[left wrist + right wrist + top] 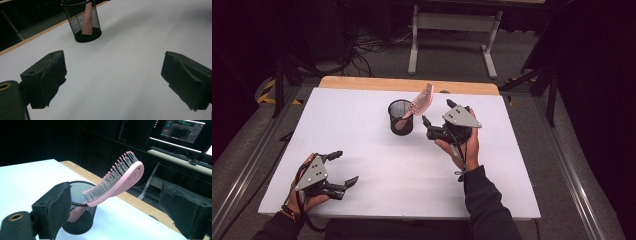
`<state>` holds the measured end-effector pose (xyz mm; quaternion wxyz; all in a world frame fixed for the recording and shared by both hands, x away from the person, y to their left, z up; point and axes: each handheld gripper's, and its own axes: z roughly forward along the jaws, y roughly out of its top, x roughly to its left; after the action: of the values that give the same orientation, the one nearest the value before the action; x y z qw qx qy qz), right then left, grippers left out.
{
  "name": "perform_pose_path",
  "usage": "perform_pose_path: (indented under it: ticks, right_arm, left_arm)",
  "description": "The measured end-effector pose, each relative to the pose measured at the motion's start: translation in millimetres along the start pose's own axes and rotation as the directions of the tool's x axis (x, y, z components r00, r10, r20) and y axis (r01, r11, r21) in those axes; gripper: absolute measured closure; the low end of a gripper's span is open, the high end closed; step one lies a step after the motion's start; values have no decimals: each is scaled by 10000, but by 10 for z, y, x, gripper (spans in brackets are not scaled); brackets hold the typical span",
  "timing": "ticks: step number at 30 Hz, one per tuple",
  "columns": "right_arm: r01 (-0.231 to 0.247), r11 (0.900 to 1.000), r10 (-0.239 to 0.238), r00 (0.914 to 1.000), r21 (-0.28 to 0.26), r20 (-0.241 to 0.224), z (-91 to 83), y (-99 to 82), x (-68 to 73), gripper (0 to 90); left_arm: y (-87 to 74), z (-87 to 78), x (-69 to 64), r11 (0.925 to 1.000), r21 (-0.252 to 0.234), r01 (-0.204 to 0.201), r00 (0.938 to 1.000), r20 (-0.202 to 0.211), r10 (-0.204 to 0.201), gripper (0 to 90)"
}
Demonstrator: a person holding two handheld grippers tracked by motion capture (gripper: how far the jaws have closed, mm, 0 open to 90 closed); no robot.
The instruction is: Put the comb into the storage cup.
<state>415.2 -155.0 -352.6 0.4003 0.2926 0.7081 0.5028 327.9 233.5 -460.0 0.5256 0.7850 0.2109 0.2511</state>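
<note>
- Nearest the person, the left gripper (343, 168) sits low over the white table (362, 135), jaws spread wide with nothing but bare tabletop between them.
- Looking along those left jaws, the black mesh pen cup (82, 21) stands well beyond them, ahead and nearer the left jaw's side, with a pink handle showing through the mesh.
- Farther up the table, the right gripper (438, 111) is held in the person's right hand (462, 142), jaws spread apart, pads off everything.
- Between the right jaws, just past their tips, is the pink hairbrush (117, 178): its handle is down in the mesh cup, its bristled head leans up and out over the rim toward the right jaw.
- The cup itself stands right beside the left jaw of the right gripper, partly hidden behind that pad.
- Beyond it runs the table's wooden edge (140, 203).
</note>
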Motion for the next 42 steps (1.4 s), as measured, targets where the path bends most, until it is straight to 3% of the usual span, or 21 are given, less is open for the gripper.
perform_pose_path:
  ticks: [14, 16, 27, 31, 42]
  right_arm:
    - [-78, 9994, 75, 9999, -347, -82, -124, -59, 16, 55]
    - [154, 9996, -156, 9998, -242, -86, -150, -78, 22, 43]
    - [350, 9988, -352, 9994, -331, -33, -282, -110, 54, 46]
    - [732, 9970, -731, 9973, -239, 60, -354, -139, 70, 51]
    - [681, 9973, -678, 9976, -285, 106, -526, -210, 49, 59]
  left_arm:
    - [0, 9, -10, 10000, 41, 51, 10000, 71, -52, 67]
    - [2, 6, -5, 10000, 30, 89, 9999, 84, -90, 67]
    - [5, 2, -9, 10000, -1, 44, 10000, 31, -44, 63]
    - [6, -3, -12, 10000, -4, 19, 10000, 71, -19, 63]
    - [15, -8, -16, 10000, 16, -46, 9999, 92, 46, 63]
